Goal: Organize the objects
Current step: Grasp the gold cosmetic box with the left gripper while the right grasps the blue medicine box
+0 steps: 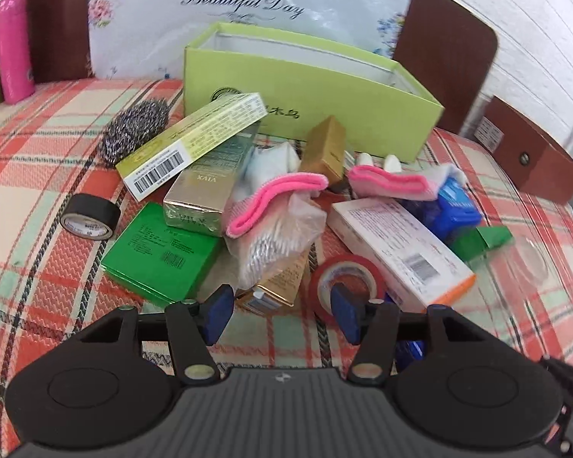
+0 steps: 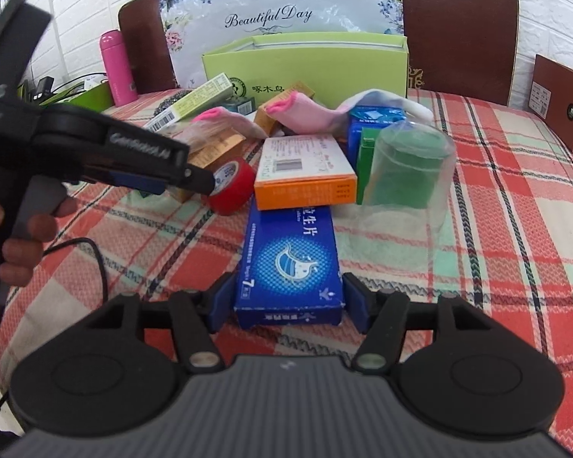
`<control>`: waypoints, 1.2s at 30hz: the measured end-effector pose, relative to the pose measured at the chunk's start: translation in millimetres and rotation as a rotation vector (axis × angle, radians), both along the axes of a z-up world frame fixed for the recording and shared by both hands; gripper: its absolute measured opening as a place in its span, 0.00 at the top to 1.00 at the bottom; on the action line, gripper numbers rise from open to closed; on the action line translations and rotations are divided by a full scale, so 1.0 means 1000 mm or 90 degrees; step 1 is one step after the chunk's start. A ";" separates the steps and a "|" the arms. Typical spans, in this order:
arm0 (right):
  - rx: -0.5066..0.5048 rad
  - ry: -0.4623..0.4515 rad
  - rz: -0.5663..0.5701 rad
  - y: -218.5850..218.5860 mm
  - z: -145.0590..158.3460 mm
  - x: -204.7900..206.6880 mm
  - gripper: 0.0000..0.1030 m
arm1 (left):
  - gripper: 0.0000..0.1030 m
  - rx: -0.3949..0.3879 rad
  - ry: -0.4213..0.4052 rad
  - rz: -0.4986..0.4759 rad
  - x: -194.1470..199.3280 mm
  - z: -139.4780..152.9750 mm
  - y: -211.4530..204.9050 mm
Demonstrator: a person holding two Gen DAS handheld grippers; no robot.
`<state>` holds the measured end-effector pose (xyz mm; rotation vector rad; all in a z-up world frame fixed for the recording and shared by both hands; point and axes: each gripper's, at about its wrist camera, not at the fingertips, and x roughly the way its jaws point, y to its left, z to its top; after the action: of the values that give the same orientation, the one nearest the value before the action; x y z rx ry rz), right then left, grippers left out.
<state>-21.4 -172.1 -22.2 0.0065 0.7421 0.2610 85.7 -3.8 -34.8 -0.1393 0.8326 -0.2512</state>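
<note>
Worktop [image 2: 477,267] covered with red, green and cream checked cloth. Clutter heaped at centre, in front of open light-green box [image 1: 324,87] standing upright toward the far edge. Left claw [image 1: 282,313]: jaws apart, nothing clamped; end of gold carton [image 1: 275,286] lying just beyond the gap, red tape roll [image 1: 347,267] directly behind the right-hand pad. Gripped at the handle by a hand [image 2: 15,236], seen at the left edge of the right wrist view. Right claw [image 2: 288,305]: pads set on either side of the near end of blue carton [image 2: 290,259], very close to both faces; pressing or merely flanking, cannot tell. Blue carton flat on the cloth, far end tucked under white-and-orange carton [image 2: 305,175]. Clear plastic cup [image 2: 408,168] inverted just right of that carton, in front of a green carton. Pink-cuffed socks [image 1: 275,198] draped over the middle of the heap. Black tape roll [image 1: 91,215] and steel scourer [image 1: 133,129] on the left flank of the heap. Pink flask [image 1: 13,45] upright at the far left corner.
</note>
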 end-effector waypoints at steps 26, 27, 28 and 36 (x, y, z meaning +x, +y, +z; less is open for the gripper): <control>0.009 0.002 0.030 -0.011 0.000 -0.014 0.41 | 0.52 -0.063 -0.019 0.009 -0.023 0.012 0.016; 0.010 0.002 0.028 -0.011 0.000 -0.014 0.41 | 0.53 -0.059 -0.016 0.003 -0.020 0.011 0.011; 0.010 0.002 0.027 -0.011 0.000 -0.014 0.40 | 0.53 -0.052 -0.011 -0.002 -0.018 0.009 0.006; 0.006 -0.004 0.016 -0.007 -0.003 -0.004 0.36 | 0.53 -0.064 0.015 0.015 -0.010 -0.003 0.004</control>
<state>-25.8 -179.4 -25.1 0.0060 0.7353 0.2886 75.5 0.0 -38.0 -0.2472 0.8418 -0.2700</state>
